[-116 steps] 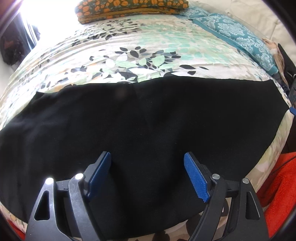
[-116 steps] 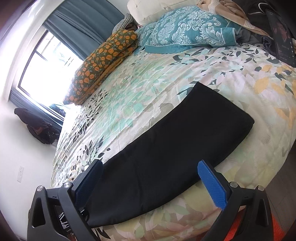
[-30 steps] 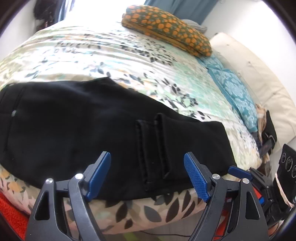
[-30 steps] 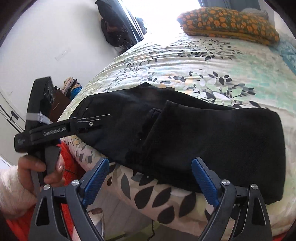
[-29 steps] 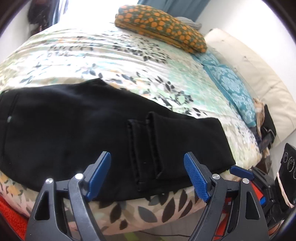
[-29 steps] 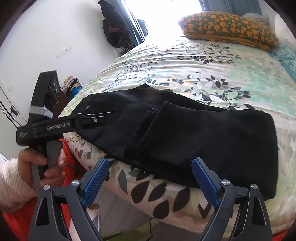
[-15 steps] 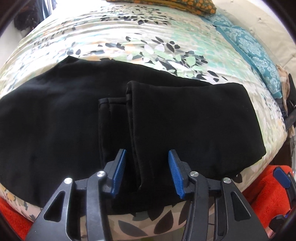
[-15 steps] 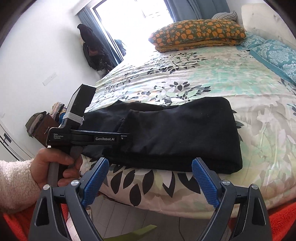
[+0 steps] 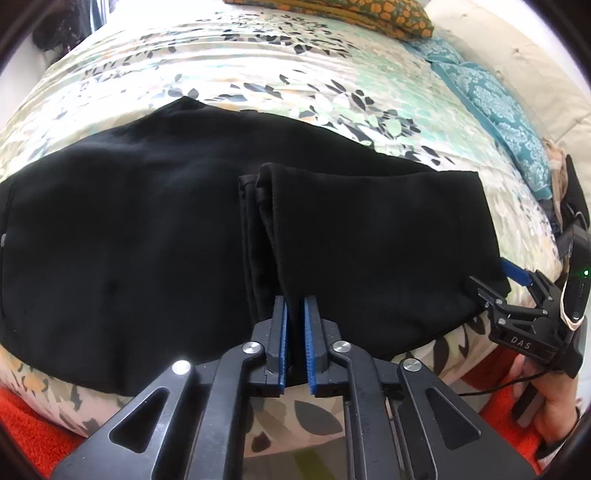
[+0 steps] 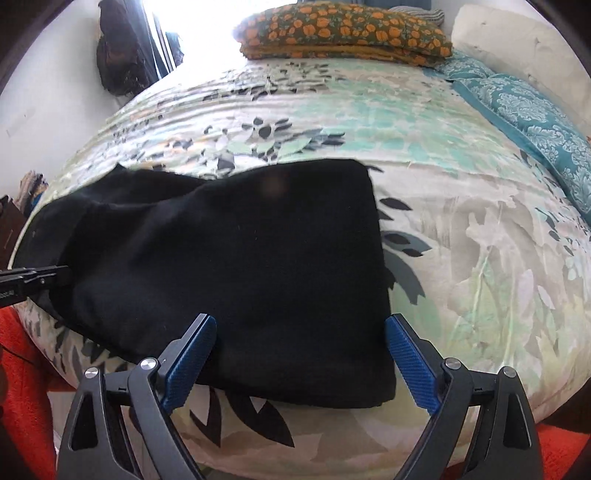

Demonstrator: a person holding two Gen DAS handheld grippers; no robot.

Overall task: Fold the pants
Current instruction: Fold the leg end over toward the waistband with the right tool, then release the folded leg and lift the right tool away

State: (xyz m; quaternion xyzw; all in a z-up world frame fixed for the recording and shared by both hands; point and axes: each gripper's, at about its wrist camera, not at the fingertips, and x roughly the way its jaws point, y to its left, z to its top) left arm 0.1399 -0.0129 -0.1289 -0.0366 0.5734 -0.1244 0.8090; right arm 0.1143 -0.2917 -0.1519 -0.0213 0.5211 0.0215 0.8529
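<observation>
Blue-padded fingers (image 9: 282, 332) of the left gripper (image 9: 294, 334) are standing nearly together at lower centre of the left wrist frame, pinching the near corner of the hem edge of the black pants (image 9: 147, 236) where the leg ends are lying doubled over the rest of the garment. Only a thin strip of dark cloth is showing between the pads, so the grip looks taken, though how much fabric is caught I cannot tell.

At the bottom of the right wrist frame, the right gripper (image 10: 301, 356) is standing with its fingers spread wide, one pad on each side of the near right portion of the pants (image 10: 236, 266), holding nothing. The same tool is showing at the right edge of the left wrist frame, just beside the folded end of the cloth, with the person's hand (image 9: 554, 402) wrapped around its handle.

The pants are lying across the near edge of the bed (image 10: 461, 229), filling the middle of both frames; the top layer is covering the right half in the left wrist frame, its hems running down the centre. An orange-patterned pillow (image 10: 343, 31) is sitting at the top of the frame, a teal pillow (image 10: 535, 107) at the upper right.

One fold looks done, and a second seems to be starting. Next, the right gripper probably needs to close on the folded end, so both corners can be lifted together and carried leftward over the waist portion without the layers sliding apart.
</observation>
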